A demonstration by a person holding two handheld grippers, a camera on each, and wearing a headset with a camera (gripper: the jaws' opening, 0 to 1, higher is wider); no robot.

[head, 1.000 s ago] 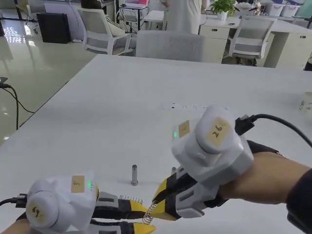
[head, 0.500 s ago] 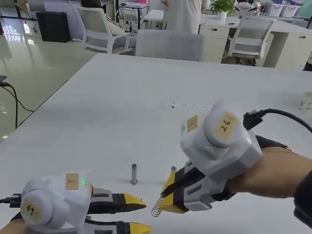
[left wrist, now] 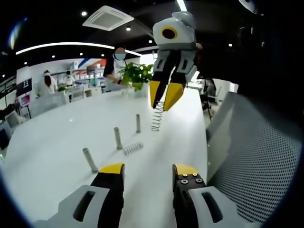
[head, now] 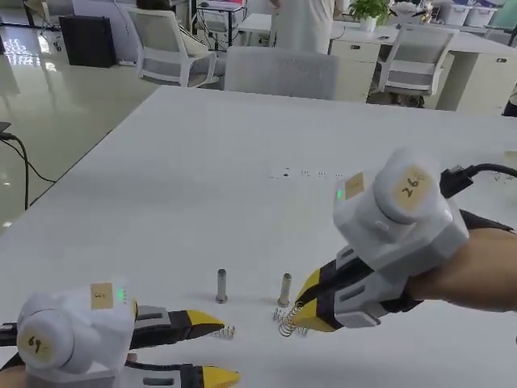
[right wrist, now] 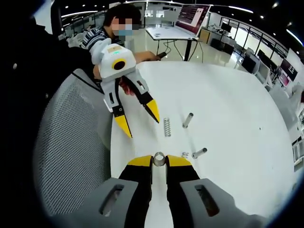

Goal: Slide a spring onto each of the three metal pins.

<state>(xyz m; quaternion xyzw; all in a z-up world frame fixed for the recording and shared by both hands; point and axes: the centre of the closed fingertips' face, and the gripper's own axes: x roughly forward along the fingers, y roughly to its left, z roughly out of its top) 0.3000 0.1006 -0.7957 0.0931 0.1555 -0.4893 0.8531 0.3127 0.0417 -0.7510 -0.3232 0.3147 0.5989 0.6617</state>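
Right gripper (head: 303, 315) pinches the light, floppy spring (head: 284, 322) by its end coils, likely the safest hold; left gripper (left wrist: 148, 170) stands wide, empty.

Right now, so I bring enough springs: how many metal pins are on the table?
3, in a row on the table: near pin closest to the left gripper, middle pin beside a loose spring, far pin by the right gripper and its held spring. None seems hidden.
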